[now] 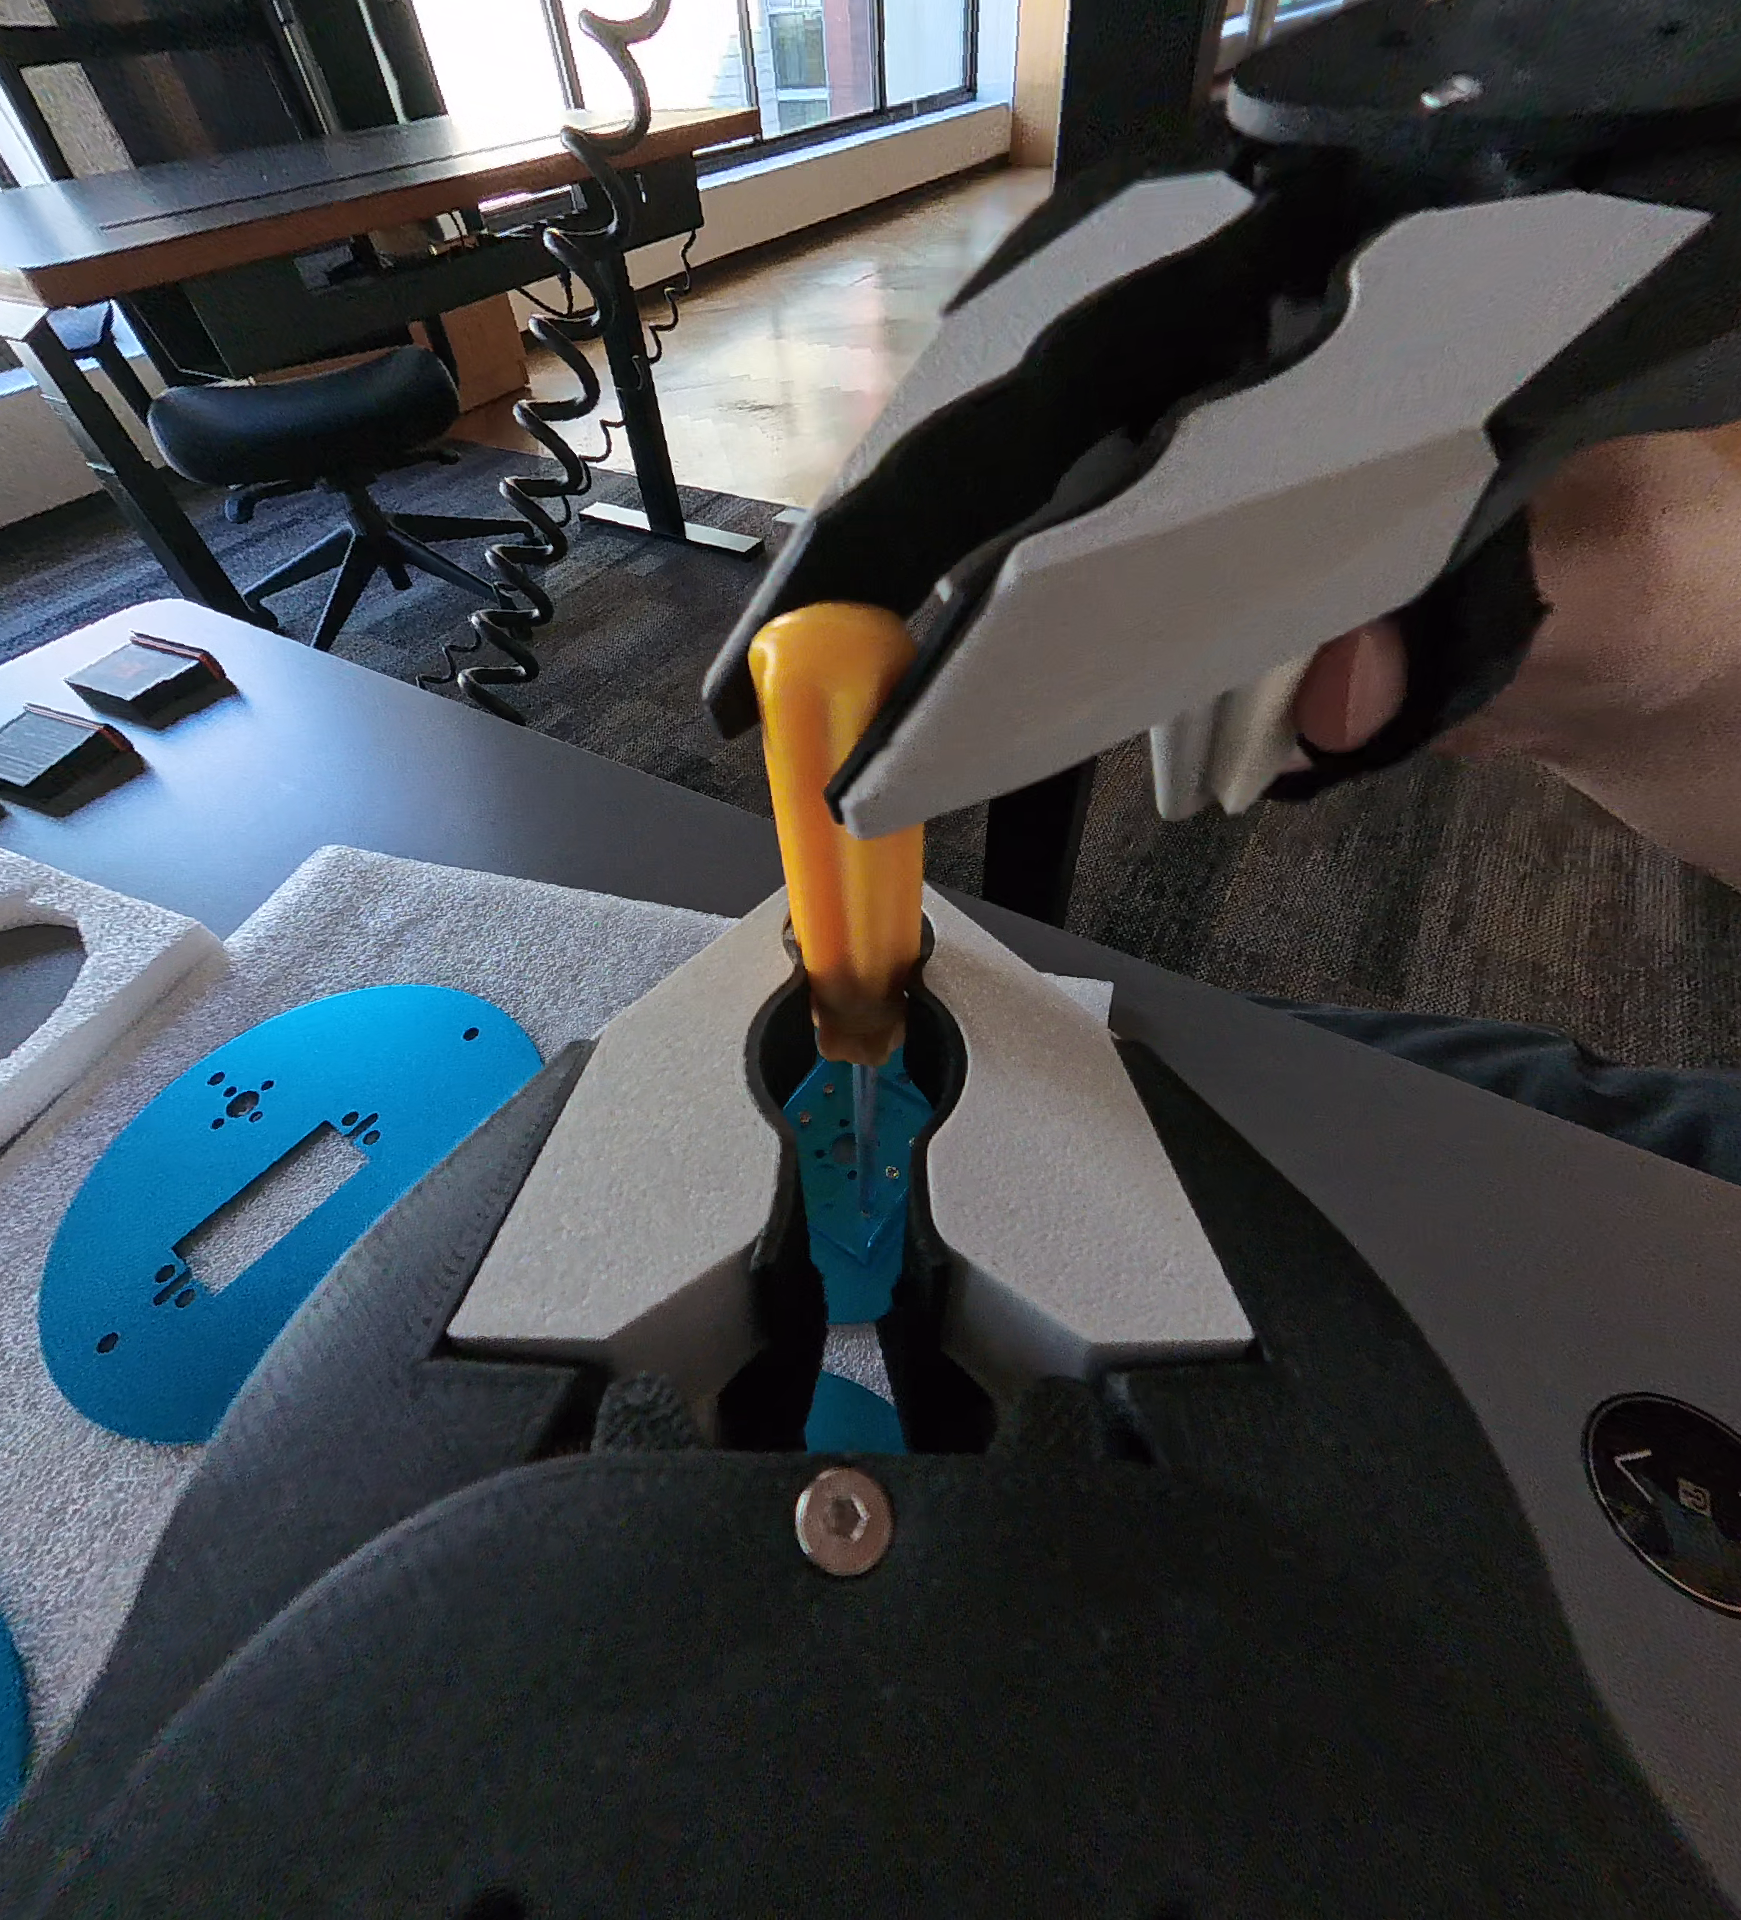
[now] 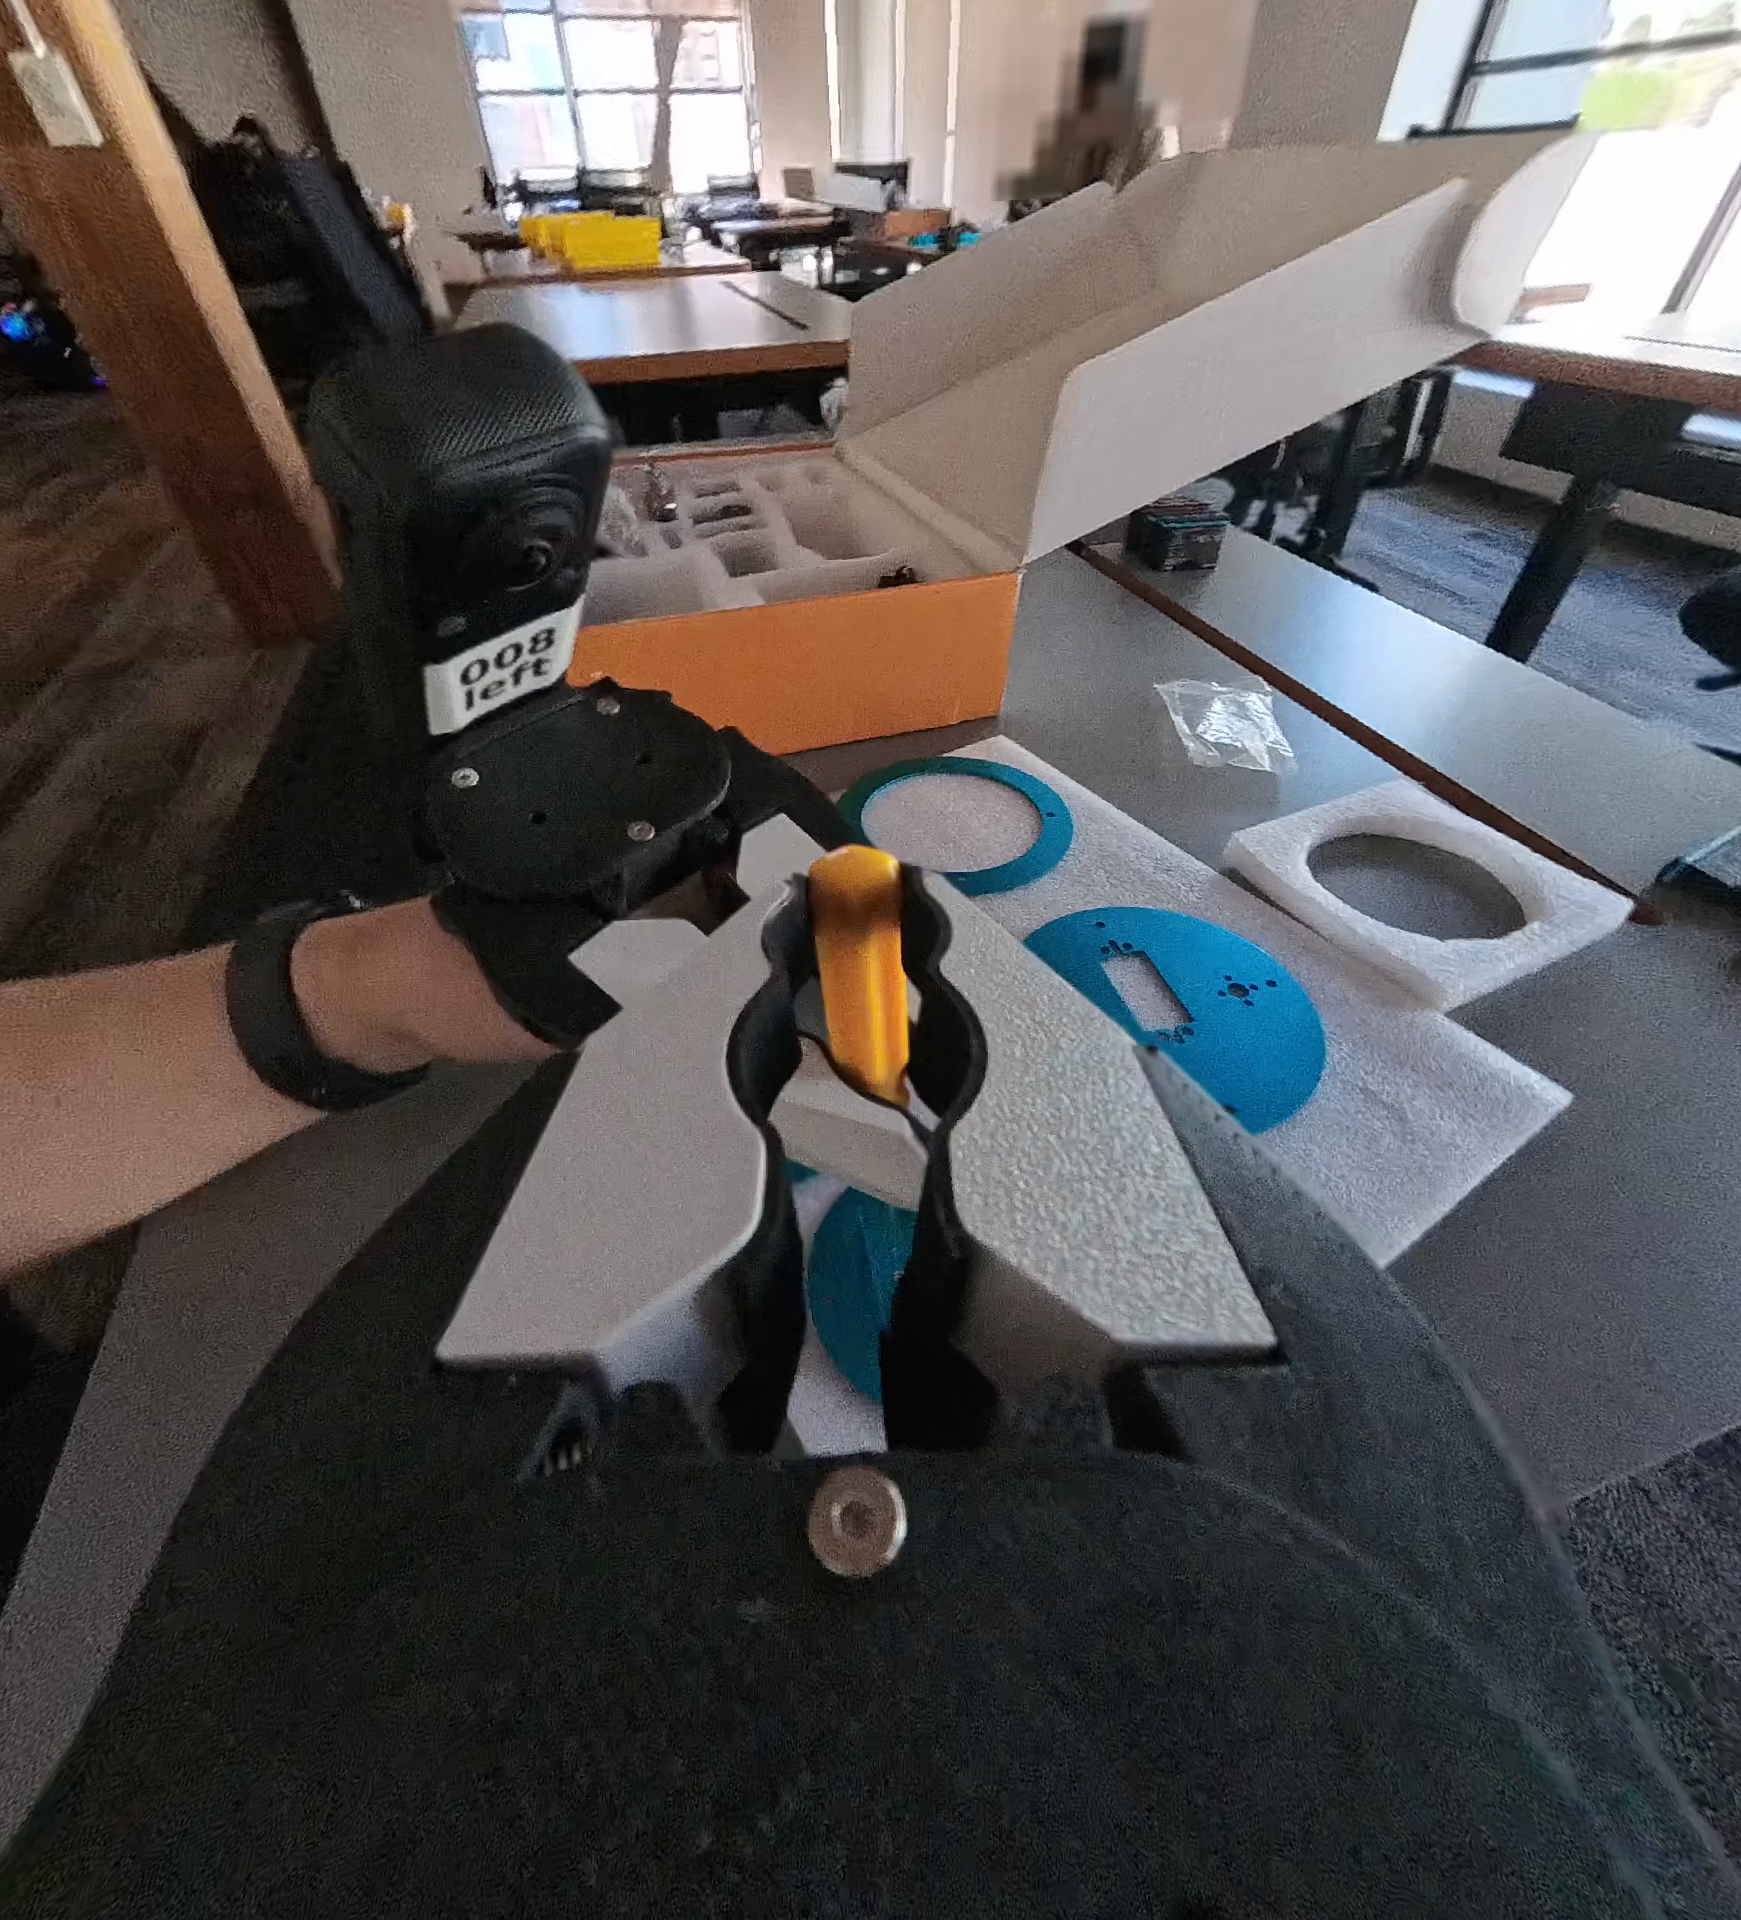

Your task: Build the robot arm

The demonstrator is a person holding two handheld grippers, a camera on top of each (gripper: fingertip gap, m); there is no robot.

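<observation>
A screwdriver with an orange handle (image 1: 830,790) stands nearly upright, its thin shaft reaching down onto a small blue perforated bracket (image 1: 850,1174). My right gripper (image 1: 793,758) comes in from the upper right and is shut on the top of the handle; in its own view the gripper (image 2: 858,935) clamps the handle (image 2: 861,997). My left gripper (image 1: 855,935) is closed around the blue bracket, with the handle's lower end in the notch at its tips. The left gripper's black body (image 2: 575,821) sits just left of the right gripper.
A blue oval plate with a rectangular cut-out (image 1: 253,1195) and a blue ring (image 2: 959,821) lie on a white foam sheet (image 1: 430,935). A foam frame (image 2: 1417,894), a plastic bag (image 2: 1224,722) and an open orange box (image 2: 804,665) stand on the grey table (image 2: 1624,1195). Small black blocks (image 1: 149,681) lie far left.
</observation>
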